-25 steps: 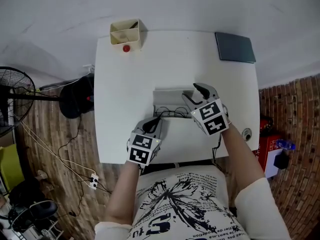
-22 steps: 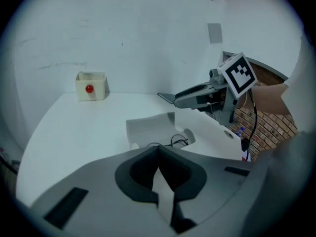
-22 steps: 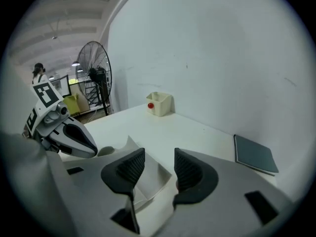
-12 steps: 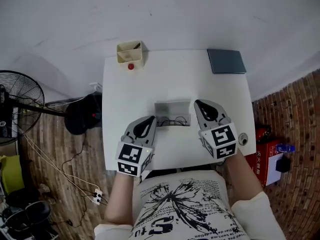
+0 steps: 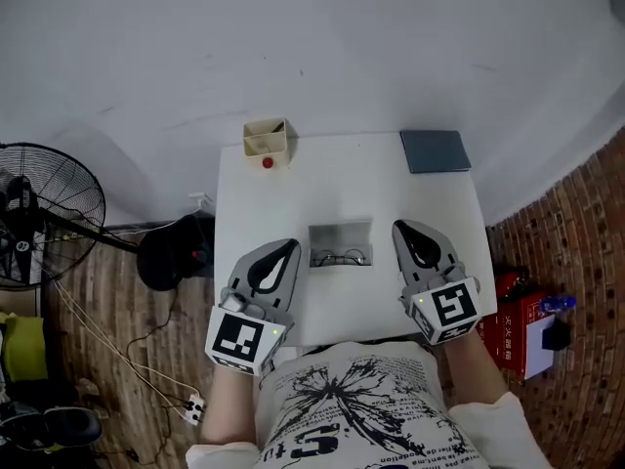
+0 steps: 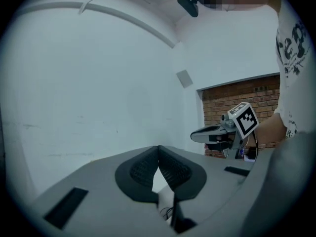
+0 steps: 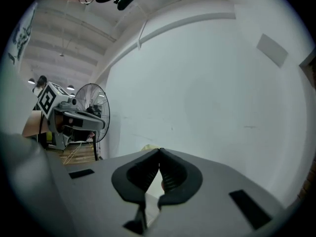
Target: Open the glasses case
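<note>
The grey glasses case (image 5: 340, 234) lies open in the middle of the white table (image 5: 254, 213), with a pair of thin-framed glasses (image 5: 342, 258) lying in it. My left gripper (image 5: 290, 246) hangs above the table's near left part, left of the case, its jaws shut on nothing. My right gripper (image 5: 400, 227) hangs to the right of the case, also shut and empty. Neither touches the case. In the left gripper view the closed jaws (image 6: 158, 147) point at the white wall, and the right gripper (image 6: 197, 135) shows beside them. The right gripper view shows its closed jaws (image 7: 159, 151).
A beige box (image 5: 269, 140) with a red button stands at the table's far left corner, a dark grey pad (image 5: 435, 150) at the far right. A fan (image 5: 49, 213), a black bag (image 5: 176, 252) and cables lie left of the table, red boxes (image 5: 513, 320) right.
Both grippers rose and drew back from the case toward the person. The right jaws closed. The table looks smaller and farther below.
</note>
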